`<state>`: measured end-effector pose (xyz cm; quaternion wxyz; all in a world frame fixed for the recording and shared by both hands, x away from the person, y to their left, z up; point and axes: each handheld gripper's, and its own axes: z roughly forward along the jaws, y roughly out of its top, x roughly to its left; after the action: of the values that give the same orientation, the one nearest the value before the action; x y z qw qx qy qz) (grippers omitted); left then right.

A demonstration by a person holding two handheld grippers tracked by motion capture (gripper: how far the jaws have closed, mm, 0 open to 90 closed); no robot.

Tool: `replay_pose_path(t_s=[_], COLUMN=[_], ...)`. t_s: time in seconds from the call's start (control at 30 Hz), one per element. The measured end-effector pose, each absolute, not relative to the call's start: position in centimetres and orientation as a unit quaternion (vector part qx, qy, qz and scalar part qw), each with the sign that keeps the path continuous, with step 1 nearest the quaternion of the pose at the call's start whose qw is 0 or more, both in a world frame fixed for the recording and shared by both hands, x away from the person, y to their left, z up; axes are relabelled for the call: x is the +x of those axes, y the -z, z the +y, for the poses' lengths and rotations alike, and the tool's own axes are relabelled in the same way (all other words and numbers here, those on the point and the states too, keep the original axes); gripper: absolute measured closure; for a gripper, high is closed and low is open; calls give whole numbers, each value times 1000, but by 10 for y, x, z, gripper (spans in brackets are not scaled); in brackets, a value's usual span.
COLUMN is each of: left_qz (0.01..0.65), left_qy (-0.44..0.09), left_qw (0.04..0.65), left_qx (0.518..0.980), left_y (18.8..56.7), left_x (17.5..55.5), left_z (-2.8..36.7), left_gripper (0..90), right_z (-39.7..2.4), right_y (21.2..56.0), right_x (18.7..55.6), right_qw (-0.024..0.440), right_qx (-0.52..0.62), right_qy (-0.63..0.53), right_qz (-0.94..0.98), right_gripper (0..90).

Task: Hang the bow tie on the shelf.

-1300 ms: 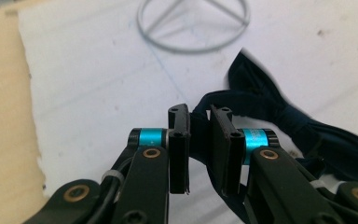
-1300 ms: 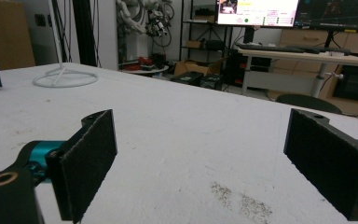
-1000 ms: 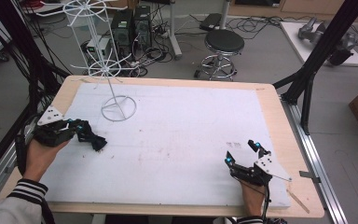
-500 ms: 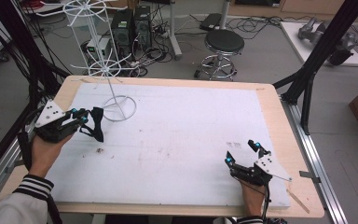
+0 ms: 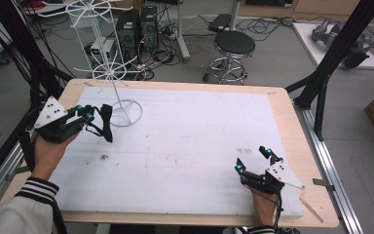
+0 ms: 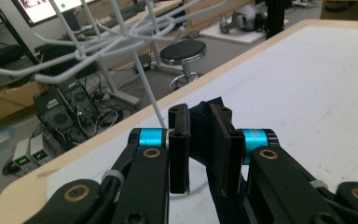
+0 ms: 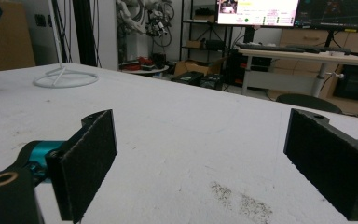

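My left gripper hangs above the table's left side, shut on a dark blue piece of fabric that droops as a loop from its tips. In the left gripper view the fabric is pinched between the jaws of the left gripper, with its lower part trailing down. A white wire rack stands just beyond, its ring base on the white mat and its arms spreading above. Near the front right edge my right gripper rests open with nothing between its pads.
A white mat covers the wooden table. Behind the table are a black stool, computer towers and cables on the floor. Black frame posts rise at both sides.
The left gripper has risen and moved right toward the rack's base, lifting the dark fabric off the mat. The right gripper has stayed put.
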<state>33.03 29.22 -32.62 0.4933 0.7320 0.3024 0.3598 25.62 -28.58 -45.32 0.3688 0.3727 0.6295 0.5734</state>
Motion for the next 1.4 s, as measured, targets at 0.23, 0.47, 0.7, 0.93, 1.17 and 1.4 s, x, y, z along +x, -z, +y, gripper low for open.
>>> replay_pose_path(t_s=[0.23, 0.47, 0.7, 0.93, 1.17, 1.4], left_qz=[300, 291, 281, 281, 291, 300], left_qy=[-365, -371, -374, -375, -375, -376], left_qw=[504, 508, 509, 504, 498, 495], left_qx=[723, 721, 722, 726, 726, 724], left_y=[312, 297, 287, 279, 278, 274], left_x=[333, 333, 336, 344, 352, 357], left_z=[289, 285, 277, 274, 274, 275], left_gripper=[779, 779, 779, 778, 779, 779], right_z=[-286, -286, -286, -286, -286, -286], right_y=[453, 453, 453, 453, 453, 453], right_x=[256, 256, 256, 256, 256, 256], right_qw=[369, 370, 369, 368, 367, 365], right_qx=[373, 372, 372, 373, 374, 376], right_qy=[-573, -573, -573, -573, -574, -575], right_qz=[630, 630, 630, 630, 629, 629], right_gripper=[85, 85, 85, 85, 85, 85])
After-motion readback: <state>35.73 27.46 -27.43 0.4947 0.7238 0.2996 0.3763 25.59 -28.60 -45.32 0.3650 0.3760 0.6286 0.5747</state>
